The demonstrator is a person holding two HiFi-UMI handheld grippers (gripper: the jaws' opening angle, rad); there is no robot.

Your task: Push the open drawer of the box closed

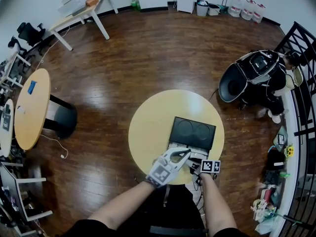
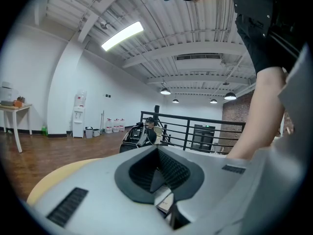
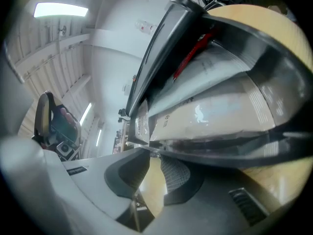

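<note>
Round yellow bench [image 1: 148, 127] on brown wood floor [image 1: 123, 58]. Black box [image 1: 192, 132] sits on bench, drawer [image 1: 196, 153] pulled out toward person, full of packets [image 3: 210, 111]. Left gripper [image 1: 187, 153] over drawer front, fingers pressed together, nothing in them. Right gripper [image 3: 150, 156] at drawer's front rim, fingers partly spread, bench showing through gap.

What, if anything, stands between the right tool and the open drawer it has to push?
Nothing visible does. The right tool, jaws apart, sits at the front edge of the drawer. White packets lie inside the drawer; whether any would catch on the box as it slides in cannot be told.
</note>
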